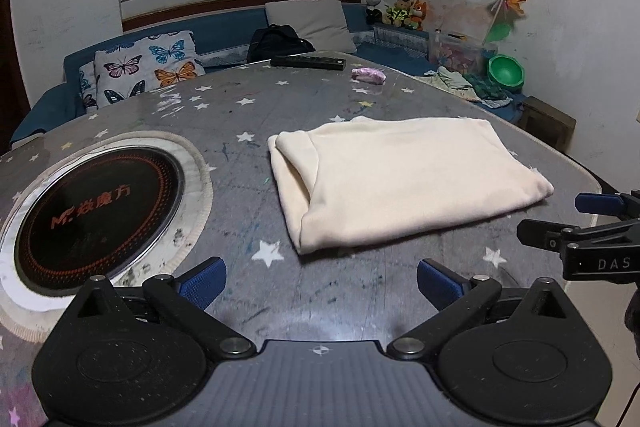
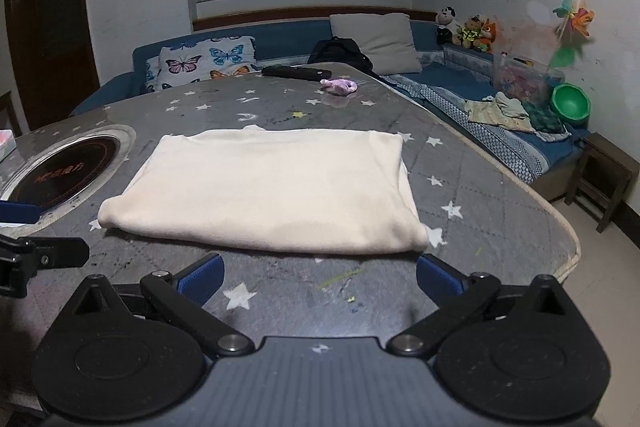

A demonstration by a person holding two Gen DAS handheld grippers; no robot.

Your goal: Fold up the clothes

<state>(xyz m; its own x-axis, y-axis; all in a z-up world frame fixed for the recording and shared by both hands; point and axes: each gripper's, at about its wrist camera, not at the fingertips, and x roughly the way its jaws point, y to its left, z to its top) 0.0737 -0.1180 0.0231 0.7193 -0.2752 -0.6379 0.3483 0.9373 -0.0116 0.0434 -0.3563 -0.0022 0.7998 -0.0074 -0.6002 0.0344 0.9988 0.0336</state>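
Lying folded on table [image 2: 500, 187]: cream garment [image 2: 272, 191]. Left gripper [image 1: 320, 281] and right gripper [image 2: 320, 277] spread wide, nothing held. Near hem to be pinched at both corners evenly.

A folded cream garment [image 2: 272, 191] lies flat on the star-patterned table [image 2: 480, 187], just ahead of the right gripper [image 2: 320, 279], whose blue-padded fingers [image 2: 200, 277] stand spread wide and empty. Farther ahead and left sits a round black cooktop [image 2: 68, 167]; the left gripper [image 2: 24, 239] pokes in at far left.
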